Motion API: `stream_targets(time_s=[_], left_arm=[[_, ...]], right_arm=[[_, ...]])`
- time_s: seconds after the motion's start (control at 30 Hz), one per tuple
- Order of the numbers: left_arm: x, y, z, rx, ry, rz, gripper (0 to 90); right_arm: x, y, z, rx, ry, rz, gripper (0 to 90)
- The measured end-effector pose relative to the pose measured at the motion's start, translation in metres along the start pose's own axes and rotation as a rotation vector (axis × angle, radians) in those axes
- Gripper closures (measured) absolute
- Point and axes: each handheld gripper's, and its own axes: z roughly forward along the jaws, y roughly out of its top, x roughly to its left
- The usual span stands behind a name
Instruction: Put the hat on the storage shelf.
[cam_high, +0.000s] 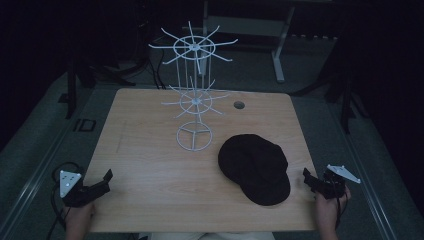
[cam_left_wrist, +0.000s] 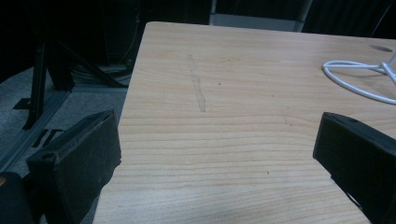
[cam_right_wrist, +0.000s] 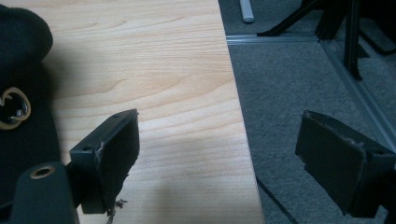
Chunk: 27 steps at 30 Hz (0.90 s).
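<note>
Dark room, grey carpet around a wooden table (cam_high: 150, 165). Cap (cam_high: 255, 167) is taken as the landmark: black, lying flat on the table's near right part, brim toward the person.

Wire rack (cam_high: 195, 95) is seen standing upright behind and left of the cap, just apart from it; its ring base is seen at the right edge of the left gripper view.

Right gripper (cam_high: 311, 181) is held just right of the cap, at the table's right edge, not touching it. Jaws are spread wide, nothing between them; one jaw is over the wood, the other over the carpet.

Left gripper (cam_high: 106, 181) is held well left of the cap, at the near left edge. Jaws are spread, nothing gripped, bare wood between them.
</note>
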Motion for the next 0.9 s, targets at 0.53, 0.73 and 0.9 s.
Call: stream_targets(time_s=[0.53, 0.73, 0.9], left_arm=[[0.000, 0.000, 0.000, 0.005, 0.001, 0.005, 1.5], [-0.001, 0.000, 0.000, 0.001, 0.000, 0.005, 1.4], [-0.001, 0.000, -0.001, -0.011, 0.003, 0.012, 1.5]], right_arm=[[0.002, 0.003, -0.002, 0.007, 0.045, -0.003, 13.9], [0.022, 0.030, -0.022, -0.043, 0.118, -0.063, 13.8], [0.047, 0.052, -0.036, -0.090, 0.191, -0.117, 13.8]])
